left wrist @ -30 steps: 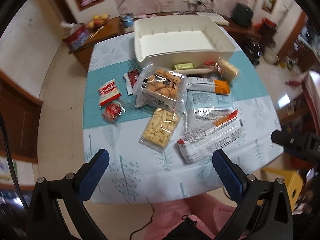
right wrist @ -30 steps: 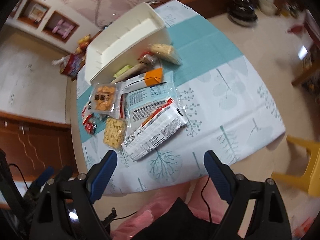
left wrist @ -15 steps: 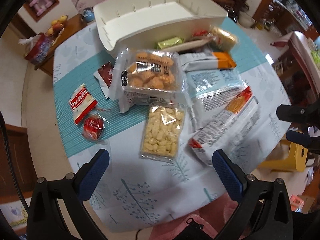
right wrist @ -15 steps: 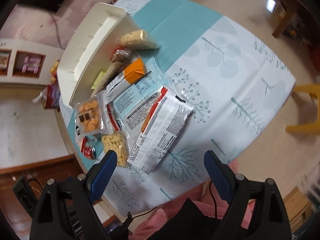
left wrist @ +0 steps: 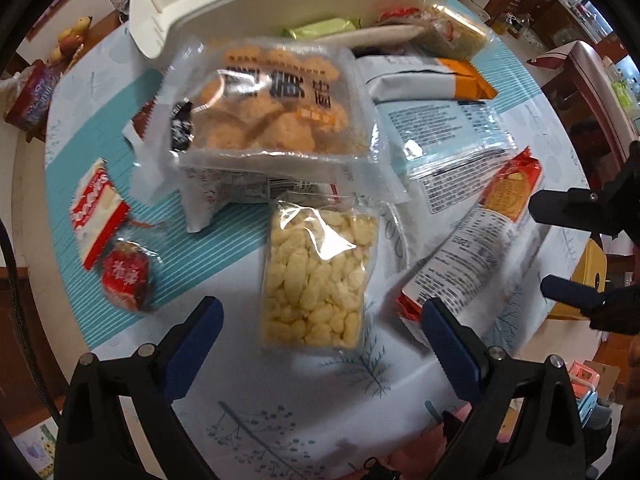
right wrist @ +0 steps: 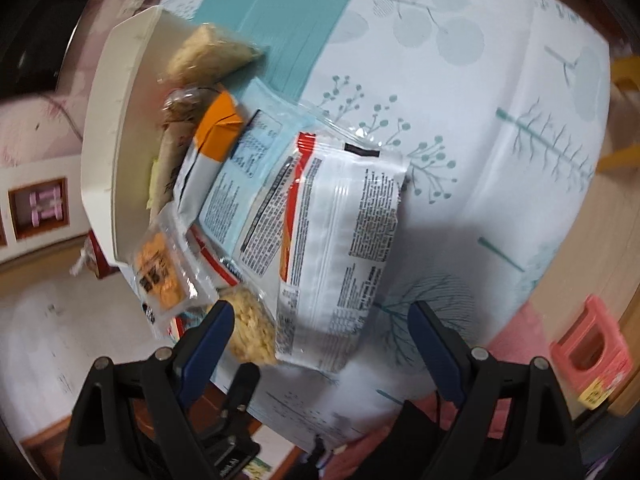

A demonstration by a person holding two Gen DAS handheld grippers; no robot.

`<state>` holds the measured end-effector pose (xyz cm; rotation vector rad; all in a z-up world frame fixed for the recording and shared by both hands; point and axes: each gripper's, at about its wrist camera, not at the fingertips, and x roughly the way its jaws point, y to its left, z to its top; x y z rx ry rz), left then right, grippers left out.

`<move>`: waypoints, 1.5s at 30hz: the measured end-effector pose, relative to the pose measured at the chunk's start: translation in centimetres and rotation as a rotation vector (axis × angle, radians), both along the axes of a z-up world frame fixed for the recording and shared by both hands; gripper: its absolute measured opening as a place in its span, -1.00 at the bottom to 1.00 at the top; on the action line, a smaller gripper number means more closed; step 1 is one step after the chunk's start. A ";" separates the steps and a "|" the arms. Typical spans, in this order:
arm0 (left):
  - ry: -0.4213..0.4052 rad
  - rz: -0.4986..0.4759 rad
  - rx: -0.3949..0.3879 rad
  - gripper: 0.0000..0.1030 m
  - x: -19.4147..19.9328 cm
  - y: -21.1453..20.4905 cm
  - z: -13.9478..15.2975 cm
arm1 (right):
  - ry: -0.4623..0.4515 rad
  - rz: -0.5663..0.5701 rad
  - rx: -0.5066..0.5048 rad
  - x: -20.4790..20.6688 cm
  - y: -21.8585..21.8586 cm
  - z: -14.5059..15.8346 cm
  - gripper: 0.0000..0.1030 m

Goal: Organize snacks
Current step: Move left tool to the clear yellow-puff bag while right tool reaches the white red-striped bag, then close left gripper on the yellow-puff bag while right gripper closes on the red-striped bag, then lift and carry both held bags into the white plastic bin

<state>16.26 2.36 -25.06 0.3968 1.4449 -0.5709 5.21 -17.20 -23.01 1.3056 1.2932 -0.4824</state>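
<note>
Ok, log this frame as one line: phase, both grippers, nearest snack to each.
phase: approach | left gripper: open, above puffed-corn pack | right gripper: open, above white-red packet | white bin: no snacks seen inside

No print on the snack packets (left wrist: 276,120) reads clearly (too blurred).

white bin (left wrist: 224,4) cut off by the top edge, green wrapper (left wrist: 320,28) half hidden behind bagged snacks (left wrist: 272,108)
</note>
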 end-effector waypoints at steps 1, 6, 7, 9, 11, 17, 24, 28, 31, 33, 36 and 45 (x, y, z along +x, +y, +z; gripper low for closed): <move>0.004 0.001 -0.001 0.82 0.2 0.0 -0.3 | 0.005 -0.011 0.007 0.0 0.1 -0.4 0.73; 0.031 -0.004 -0.003 0.67 0.7 -0.1 -1.8 | 0.030 -0.027 0.034 0.4 0.5 -2.0 0.64; 0.034 -0.007 -0.002 0.63 0.7 -0.2 -2.0 | 0.034 -0.025 0.035 0.4 0.6 -2.1 0.64; 0.040 -0.015 0.000 0.59 0.7 -0.3 -2.6 | 0.038 -0.021 0.037 0.5 1.0 -2.4 0.63; 0.041 -0.023 0.005 0.40 0.5 -0.4 -3.1 | 0.041 -0.018 0.037 0.5 1.2 -2.6 0.60; 0.050 -0.033 0.023 0.25 1.1 -0.6 -5.0 | 0.052 0.000 0.037 1.0 1.9 -3.3 0.41; 0.066 -0.036 0.009 0.19 1.9 1.0 -5.2 | 0.041 -0.005 0.034 1.6 2.3 -4.0 0.13; 0.075 -0.038 0.004 0.18 2.4 1.1 -5.3 | 0.039 0.000 0.027 1.9 2.7 -4.2 0.02; 0.078 -0.046 0.005 0.17 2.5 1.1 -5.3 | 0.036 0.003 0.028 2.1 2.7 -4.3 0.02; 0.086 -0.052 0.007 0.17 2.4 1.3 -5.3 | 0.040 0.006 0.026 1.9 2.5 -4.2 0.01; 0.103 -0.060 0.009 0.16 2.0 1.1 -5.3 | 0.043 0.010 0.019 1.3 2.4 -3.7 0.01; 0.062 -0.117 -0.006 0.15 0.1 1.1 -3.1 | 0.018 0.049 -0.026 0.7 2.1 -0.7 0.01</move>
